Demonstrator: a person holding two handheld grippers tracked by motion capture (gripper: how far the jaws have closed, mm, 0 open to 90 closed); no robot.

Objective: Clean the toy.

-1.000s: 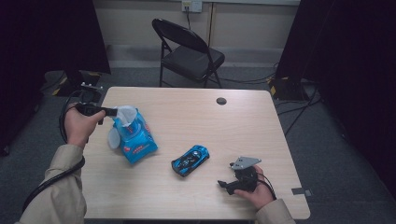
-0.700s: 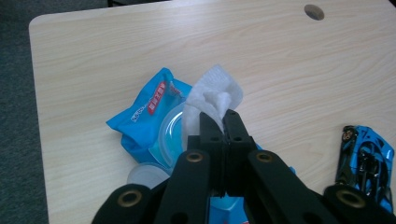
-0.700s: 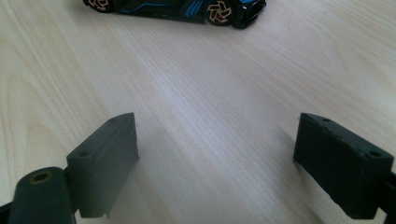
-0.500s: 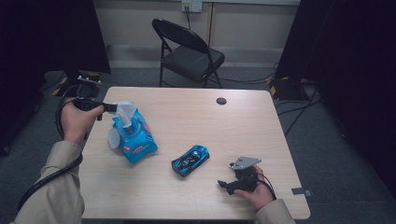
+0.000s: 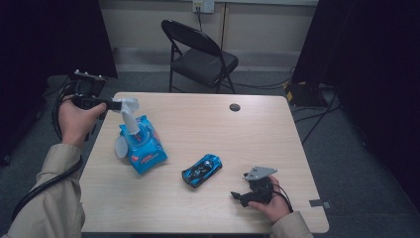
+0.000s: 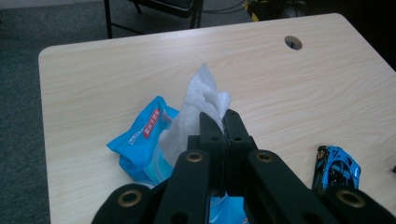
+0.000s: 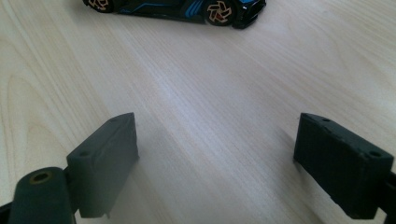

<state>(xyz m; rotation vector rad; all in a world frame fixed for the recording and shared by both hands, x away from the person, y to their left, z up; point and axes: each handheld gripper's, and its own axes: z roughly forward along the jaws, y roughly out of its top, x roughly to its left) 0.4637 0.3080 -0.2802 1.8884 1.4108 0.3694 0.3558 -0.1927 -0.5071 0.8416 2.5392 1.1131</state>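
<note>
While my left gripper (image 5: 116, 104) hangs above the far left corner of the table (image 5: 277, 134), its jaws are pinched tight on the top of a white wipe (image 6: 198, 109), which stretches down from the fingertips into the opening of the blue wipes pack (image 5: 142, 148). That pack lies flat on the wood at the left side, just below the gripper, with its red label facing up in the left gripper view. I see the wipe drawn up into a narrow strip between pack and jaws, its lower end inside the pack. My right gripper (image 5: 243, 194) rests low at the near right edge, held in the right hand (image 5: 270, 206), and its jaws stand wide apart with nothing but bare wood between them. Just to the left of it and a little farther off sits a blue toy car (image 5: 201, 170), apart from both grippers; in the right gripper view its wheels line the far edge. A black folding chair (image 5: 200, 54) stands beyond the table
</note>
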